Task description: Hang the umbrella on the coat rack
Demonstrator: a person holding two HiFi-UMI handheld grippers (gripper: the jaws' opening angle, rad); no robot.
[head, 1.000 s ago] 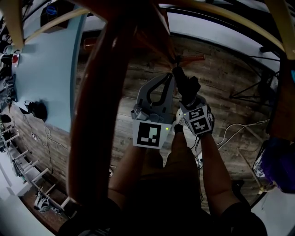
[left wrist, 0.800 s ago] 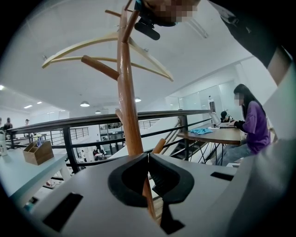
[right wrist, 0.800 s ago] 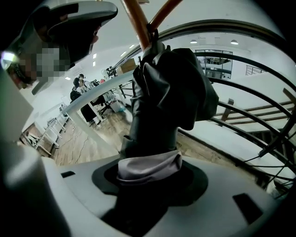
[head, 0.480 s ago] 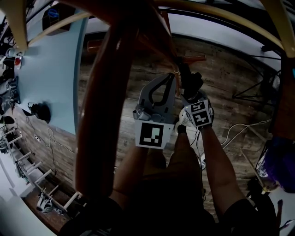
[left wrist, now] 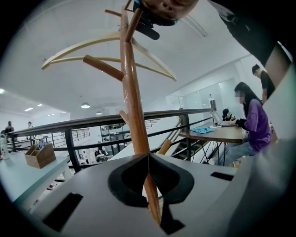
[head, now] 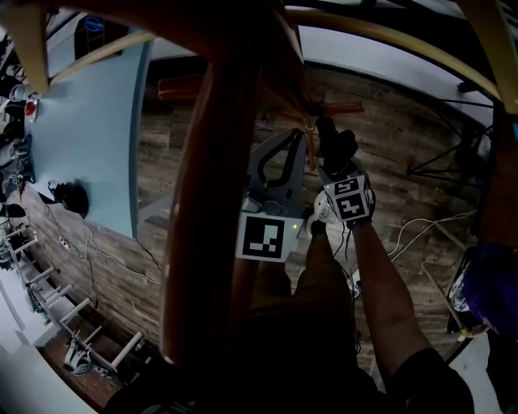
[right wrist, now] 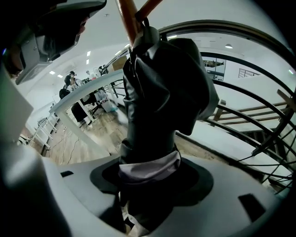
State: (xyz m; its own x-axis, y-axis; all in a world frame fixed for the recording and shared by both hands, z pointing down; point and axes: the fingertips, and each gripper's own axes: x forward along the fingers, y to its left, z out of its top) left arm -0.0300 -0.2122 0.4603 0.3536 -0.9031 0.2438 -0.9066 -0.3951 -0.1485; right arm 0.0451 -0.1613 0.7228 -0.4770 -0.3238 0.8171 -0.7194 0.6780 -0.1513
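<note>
We are at the release. The umbrella (right wrist: pixel 162 92) seems hooked by its loop on a peg (right wrist: pixel 126 18) at twelve o'clock. The right gripper (right wrist: pixel 150 173) has just been opening, with the umbrella loose between its jaws. The left gripper (left wrist: pixel 148 157), at its nine o'clock, is clamped on the rack (left wrist: pixel 134 102). Both forearms reach forward. Next we should draw the right back toward six without snagging.

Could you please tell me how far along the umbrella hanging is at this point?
Done, it seems: the strap of the umbrella loops over a peg of the coat rack. In hand: the left gripper has its jaws shut on the rack's stem; the right gripper has just been opening its jaws, with the umbrella between them, apparently unpinched. Left: draw the right gripper clear.
</note>
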